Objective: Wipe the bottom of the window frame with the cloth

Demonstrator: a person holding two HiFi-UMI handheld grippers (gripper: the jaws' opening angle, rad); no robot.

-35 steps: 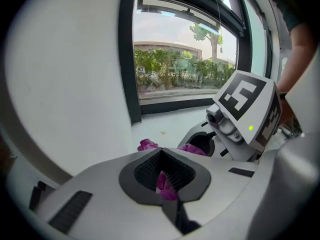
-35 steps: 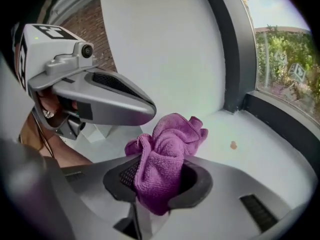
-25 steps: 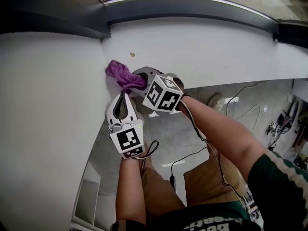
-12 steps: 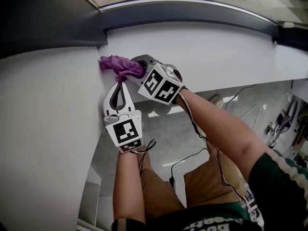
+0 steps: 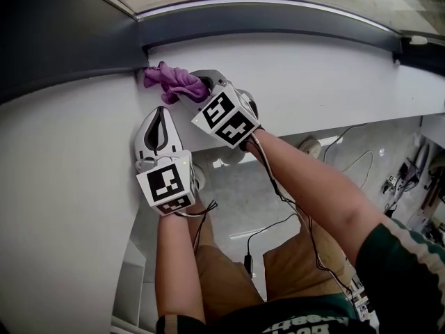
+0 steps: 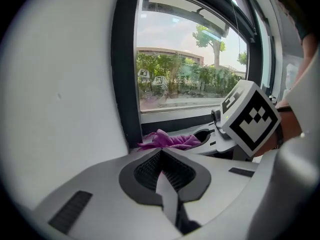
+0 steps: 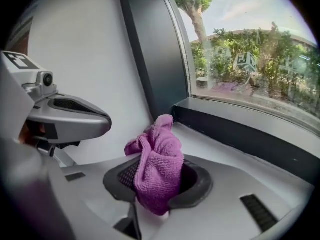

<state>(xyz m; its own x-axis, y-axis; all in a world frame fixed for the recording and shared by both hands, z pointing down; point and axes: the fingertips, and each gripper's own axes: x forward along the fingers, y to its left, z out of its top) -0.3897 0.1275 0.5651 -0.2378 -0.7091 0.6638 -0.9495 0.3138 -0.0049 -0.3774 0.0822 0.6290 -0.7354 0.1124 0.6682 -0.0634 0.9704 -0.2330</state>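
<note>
Left claw (image 5: 160, 111): pressed together, nothing between. Points to 12 o'clock over sill (image 5: 327, 75) edge, just beside cloth, at its 7 o'clock.
Cloth (image 5: 172, 81): purple, bunched, on white sill in corner where dark frame (image 5: 278, 18) meets side wall; 11 o'clock in head view.
Right claw (image 5: 197, 89): pinching cloth from its 4 o'clock; cloth end bulges out past tips.
Frame bottom: runs along sill's 12 o'clock side.

The head view looks steeply down from above onto a flat white sill (image 5: 334, 68) and dark grey window frame (image 5: 278, 16). Each gripper view (wide-angle, curved at the edges) sits low and close, facing that frame. All three share a crumpled purple microfibre cloth (image 5: 174, 82) in the corner.
</note>
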